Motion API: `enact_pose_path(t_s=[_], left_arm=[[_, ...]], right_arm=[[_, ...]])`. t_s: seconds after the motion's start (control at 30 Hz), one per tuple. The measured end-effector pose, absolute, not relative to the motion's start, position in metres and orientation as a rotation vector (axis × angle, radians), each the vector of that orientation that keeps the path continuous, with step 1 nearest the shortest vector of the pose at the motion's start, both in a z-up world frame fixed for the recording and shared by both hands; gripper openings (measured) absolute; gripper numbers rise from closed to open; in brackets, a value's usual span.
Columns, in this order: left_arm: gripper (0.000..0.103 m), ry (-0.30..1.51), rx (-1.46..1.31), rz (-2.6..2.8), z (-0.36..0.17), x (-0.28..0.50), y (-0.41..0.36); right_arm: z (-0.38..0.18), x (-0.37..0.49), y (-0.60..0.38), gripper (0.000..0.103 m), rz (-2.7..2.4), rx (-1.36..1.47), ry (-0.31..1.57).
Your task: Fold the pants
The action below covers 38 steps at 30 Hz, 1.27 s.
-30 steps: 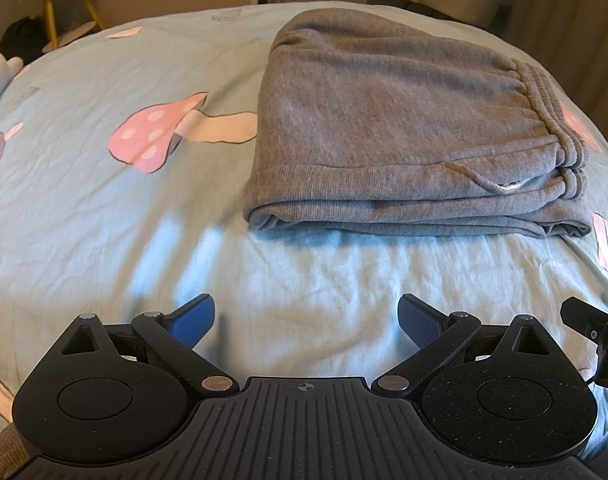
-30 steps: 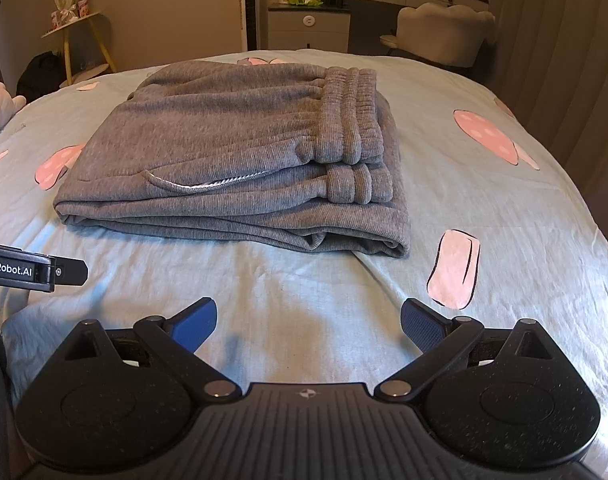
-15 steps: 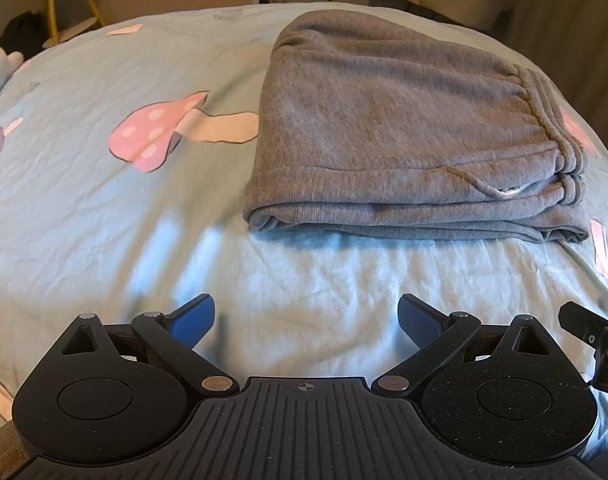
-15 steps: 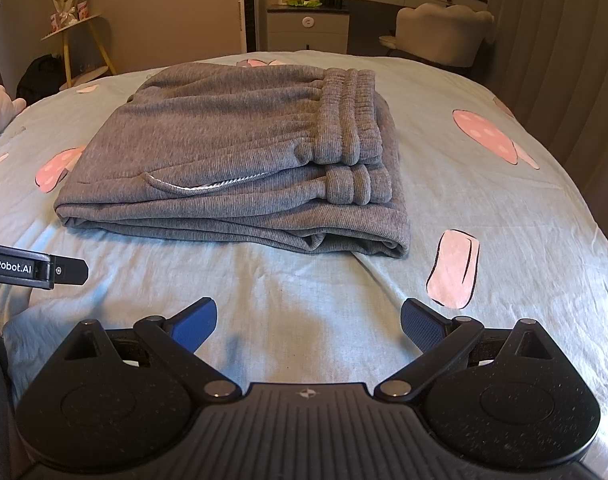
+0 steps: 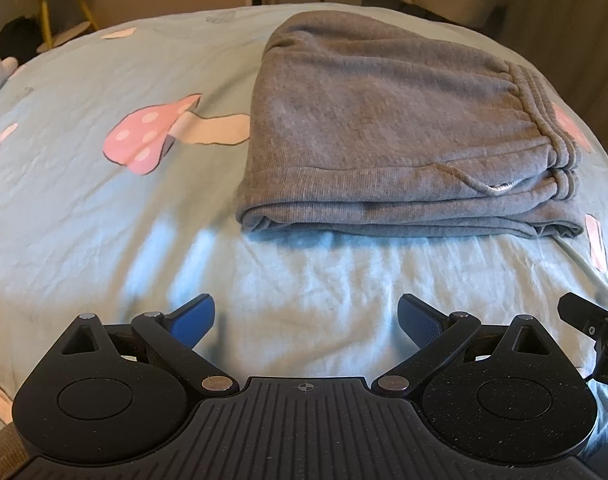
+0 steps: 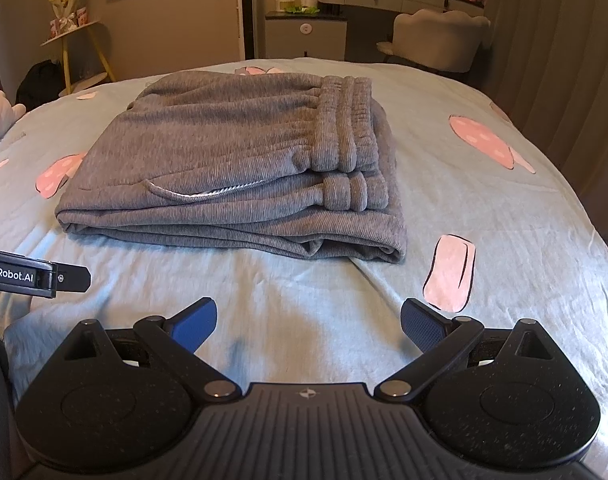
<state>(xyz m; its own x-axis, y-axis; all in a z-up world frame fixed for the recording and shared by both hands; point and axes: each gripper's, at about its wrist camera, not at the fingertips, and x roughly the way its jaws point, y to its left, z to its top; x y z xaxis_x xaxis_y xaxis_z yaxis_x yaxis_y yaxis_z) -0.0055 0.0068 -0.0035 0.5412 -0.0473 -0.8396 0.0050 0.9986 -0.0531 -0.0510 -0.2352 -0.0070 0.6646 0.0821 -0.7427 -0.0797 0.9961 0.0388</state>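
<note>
Grey pants [image 6: 240, 168] are seen folded into a flat stack on the bed sheet [image 6: 483, 208], waistband [image 6: 343, 128] toward the right side of the stack in the right wrist view. The underside layers and the leg ends are hidden within the fold; only the edges are shown along the near side. A pale line at the pocket opening [image 6: 208, 194] is noted; whether it is lining or trim cannot be told. In the left wrist view the pants [image 5: 383, 120] are placed ahead and to the right, with part of a mushroom print [image 5: 152, 140] covered by their left edge.

The left gripper [image 5: 305, 320] is held with its jaws spread wide and nothing between the blue pads [image 5: 194, 320], above bare sheet, well short of the pants. The right gripper [image 6: 308, 322] is likewise spread and empty, near the front edge of the stack but apart from it. A black part of the other device is cut off at the frame edge in each view.

The sheet is light blue, wrinkled, printed with pink mushrooms. Beyond the bed, a scalloped chair [image 6: 435, 40], a cabinet [image 6: 304, 36] and a yellow-legged side table [image 6: 76, 52] are made out; the small items on them are too small to identify. Frame corners are darkened by the lens.
</note>
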Motion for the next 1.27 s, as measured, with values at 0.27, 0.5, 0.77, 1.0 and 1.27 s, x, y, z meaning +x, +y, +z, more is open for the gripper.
enact_pose_path(t_s=[0.27, 0.5, 0.77, 1.0, 1.27], left_arm=[[0.101, 1.005, -0.059, -0.035, -0.003, -0.0058, 0.0079], [0.101, 1.018, -0.069, -0.043, -0.0045, -0.0044, 0.0082], [0.101, 1.018, -0.071, -0.047, -0.0046, -0.0049, 0.0077], [0.101, 1.023, -0.092, -0.026, -0.0061, -0.0042, 0.0111], [0.101, 0.995, -0.102, -0.012, -0.0025, -0.0073, 0.0113]], right_arm=[[-0.0062, -0.0525, -0.2358, 0.099, 0.09, 0.008, 0.83], [-0.0067, -0.0523, -0.2356, 0.099, 0.089, 0.008, 0.831], [-0.0075, -0.052, -0.2357, 0.099, 0.092, 0.008, 0.833], [-0.0077, -0.0521, -0.2361, 0.099, 0.09, 0.009, 0.833], [-0.0097, -0.0499, -0.2348, 0.099, 0.095, 0.009, 0.846]])
